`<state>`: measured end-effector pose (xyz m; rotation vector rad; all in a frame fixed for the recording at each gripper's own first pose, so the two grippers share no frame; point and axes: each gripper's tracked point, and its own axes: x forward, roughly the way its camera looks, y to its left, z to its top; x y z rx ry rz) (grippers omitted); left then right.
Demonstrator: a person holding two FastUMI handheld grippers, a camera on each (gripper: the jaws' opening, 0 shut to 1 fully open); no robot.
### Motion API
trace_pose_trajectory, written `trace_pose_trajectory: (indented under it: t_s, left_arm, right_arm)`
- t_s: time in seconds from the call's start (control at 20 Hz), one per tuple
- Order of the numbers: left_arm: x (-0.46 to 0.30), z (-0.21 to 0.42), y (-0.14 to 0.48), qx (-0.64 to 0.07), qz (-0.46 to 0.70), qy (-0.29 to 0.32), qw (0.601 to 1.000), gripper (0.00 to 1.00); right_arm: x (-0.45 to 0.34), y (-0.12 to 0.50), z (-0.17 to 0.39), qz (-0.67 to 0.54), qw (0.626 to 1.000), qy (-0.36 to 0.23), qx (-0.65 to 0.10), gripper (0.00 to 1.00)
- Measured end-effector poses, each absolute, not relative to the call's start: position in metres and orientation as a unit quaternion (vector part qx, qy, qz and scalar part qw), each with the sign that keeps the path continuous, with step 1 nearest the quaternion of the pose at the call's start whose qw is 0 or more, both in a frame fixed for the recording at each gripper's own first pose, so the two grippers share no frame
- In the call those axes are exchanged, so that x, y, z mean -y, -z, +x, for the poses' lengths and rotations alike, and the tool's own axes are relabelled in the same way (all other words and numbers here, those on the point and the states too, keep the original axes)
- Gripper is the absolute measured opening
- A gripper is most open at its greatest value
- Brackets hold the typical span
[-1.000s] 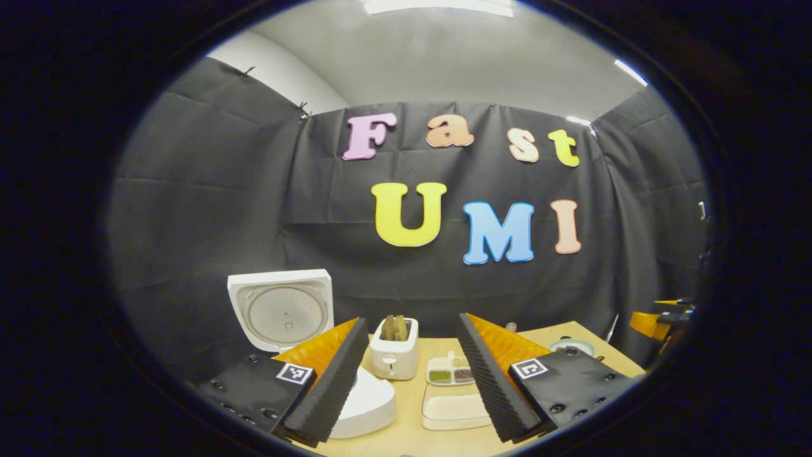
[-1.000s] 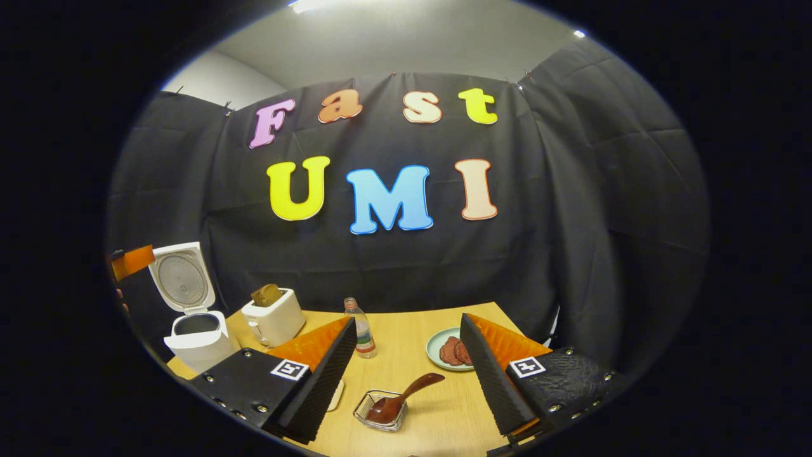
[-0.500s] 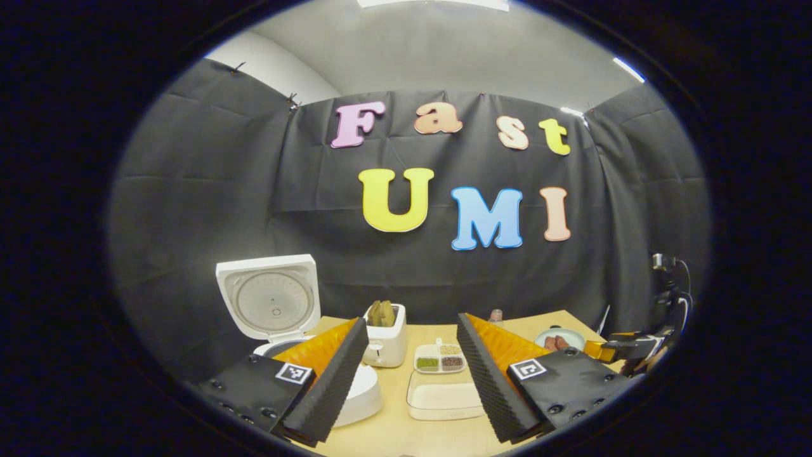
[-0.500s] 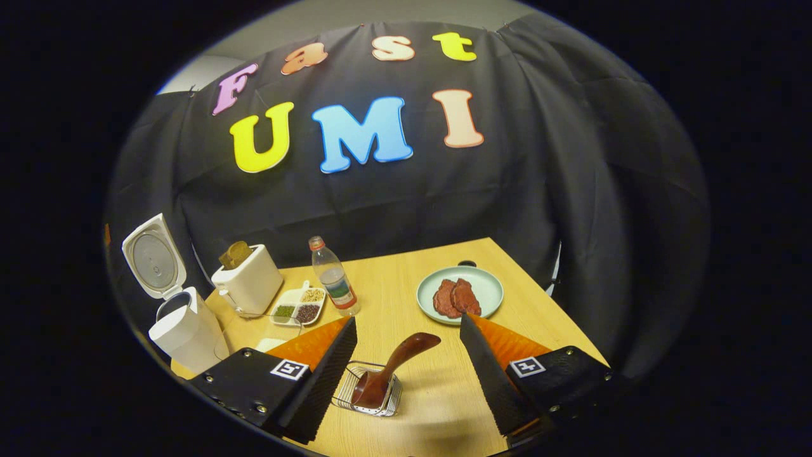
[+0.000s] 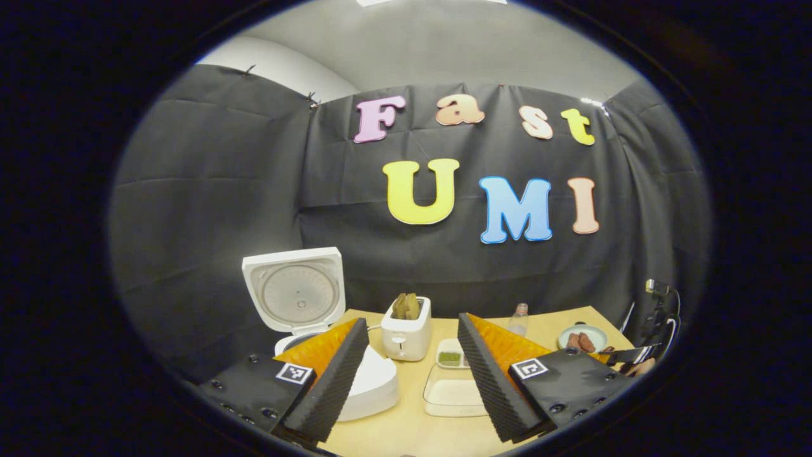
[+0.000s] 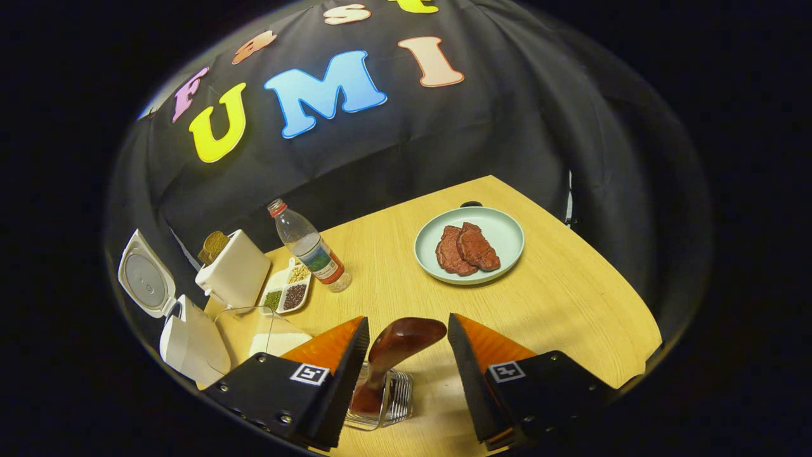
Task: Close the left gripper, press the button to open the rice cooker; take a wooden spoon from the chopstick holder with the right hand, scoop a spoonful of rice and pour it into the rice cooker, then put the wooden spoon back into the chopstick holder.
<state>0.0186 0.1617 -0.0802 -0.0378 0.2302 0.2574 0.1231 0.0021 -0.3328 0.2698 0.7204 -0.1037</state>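
The white rice cooker (image 5: 371, 387) stands at the left with its lid (image 5: 295, 298) raised; it also shows as the cooker (image 6: 190, 343) in the right gripper view. My left gripper (image 5: 412, 319) hangs open above the table in front of it, holding nothing. A dark wooden spoon (image 6: 403, 336) stands tilted in a wire chopstick holder (image 6: 390, 406). My right gripper (image 6: 408, 318) is open, its fingers on either side of the spoon's handle end, not pressing it. A clear box of rice (image 6: 269, 333) lies beside the cooker, and is the clear box (image 5: 453, 397) in the left gripper view.
On the wooden table (image 6: 571, 298) are a white toaster (image 6: 235, 273) with bread, a plastic bottle (image 6: 311, 247), a divided dish of grains (image 6: 288, 292) and a green plate (image 6: 507, 235) with two meat slices. The other gripper and a hand (image 5: 628, 358) show at the far right.
My right gripper has tipped down and come in over the spoon, so the handle now sits between its fingers. My left gripper has shifted slightly; the cooker lid stays raised.
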Motion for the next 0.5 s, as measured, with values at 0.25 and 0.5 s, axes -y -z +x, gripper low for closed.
trace_pose_trajectory:
  t_s: [0.25,0.5]
  left_arm:
    - [-0.175,0.016,0.083,-0.113,-0.026,-0.132,0.984,0.92]
    - [-0.174,0.025,0.082,-0.102,-0.024,-0.085,0.991,0.97]
  right_arm:
    - [-0.019,0.334,0.129,0.161,0.92,0.027,-0.356,0.38]
    - [-0.053,0.305,0.124,0.171,0.926,-0.009,-0.336,0.09]
